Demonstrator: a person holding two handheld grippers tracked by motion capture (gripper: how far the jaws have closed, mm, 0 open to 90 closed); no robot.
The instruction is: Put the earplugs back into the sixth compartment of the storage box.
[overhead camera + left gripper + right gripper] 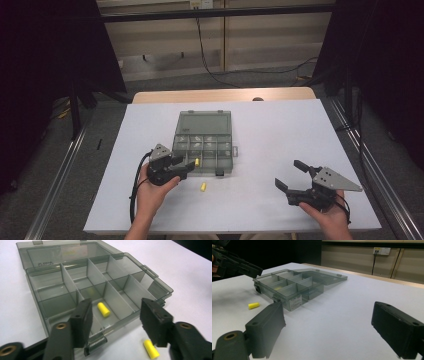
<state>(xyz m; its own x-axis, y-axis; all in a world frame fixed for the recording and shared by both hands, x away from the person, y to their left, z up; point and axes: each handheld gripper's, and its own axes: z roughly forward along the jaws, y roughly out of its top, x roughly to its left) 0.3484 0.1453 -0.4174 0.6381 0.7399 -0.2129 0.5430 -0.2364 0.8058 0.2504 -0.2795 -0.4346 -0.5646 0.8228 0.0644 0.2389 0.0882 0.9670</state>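
A smoky clear organiser box [205, 122] lies open on the white table, its lid folded back. One yellow earplug [103, 309] rests inside a near compartment of the box [67, 281]. A second yellow earplug [203, 187] lies loose on the table just in front of the box, also visible in the left gripper view [151, 349] and the right gripper view [253, 305]. My left gripper [116, 322] hovers at the box's near edge, open, with nothing between its jaws. My right gripper [289, 175] stands open and empty over the table to the right, well away from the box [294, 293].
The white table top [280, 130] spreads wide around the box. A wooden table edge [225, 95] runs behind it. Cables trail on the floor beyond, and dark curtains stand on both sides.
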